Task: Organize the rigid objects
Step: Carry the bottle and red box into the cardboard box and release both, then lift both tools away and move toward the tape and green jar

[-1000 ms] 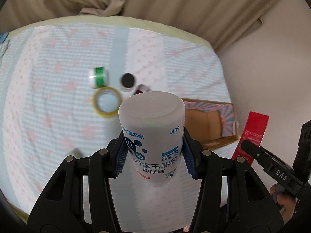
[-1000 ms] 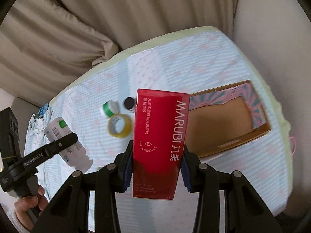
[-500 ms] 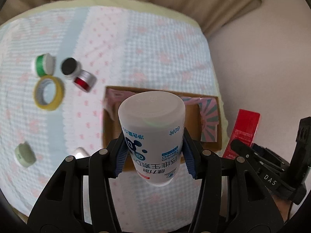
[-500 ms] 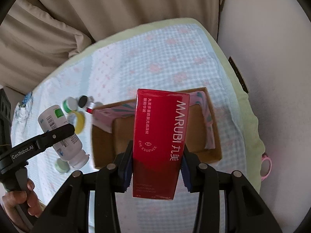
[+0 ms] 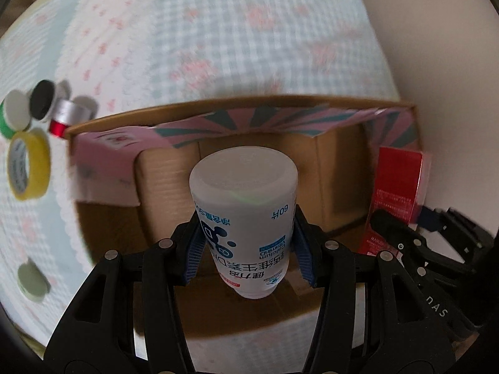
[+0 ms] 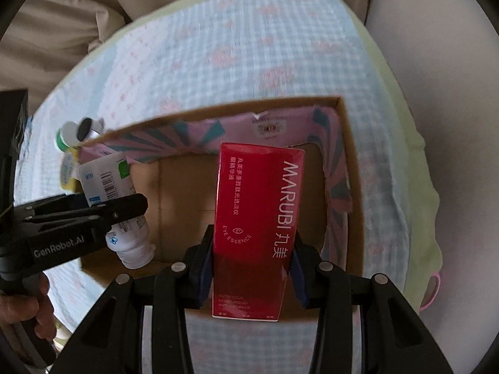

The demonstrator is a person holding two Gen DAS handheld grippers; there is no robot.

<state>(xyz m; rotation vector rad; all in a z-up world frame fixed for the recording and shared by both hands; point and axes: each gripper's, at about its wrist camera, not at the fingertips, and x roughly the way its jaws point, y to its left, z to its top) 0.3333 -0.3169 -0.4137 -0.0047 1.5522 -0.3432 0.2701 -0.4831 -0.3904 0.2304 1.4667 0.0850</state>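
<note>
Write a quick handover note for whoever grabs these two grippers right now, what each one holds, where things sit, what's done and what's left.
Left gripper: shut on the white bottle, held over the open cardboard box.
Right gripper: shut on the red carton, also over the box, toward its right side.
Done: both items picked up and brought to the box; neither is released yet.
Left: set both inside, then collect what lies on the bedspread beside the box: yellow tape roll, green-banded jar, black-lidded jar, red and silver jar, pale green lid.
</note>
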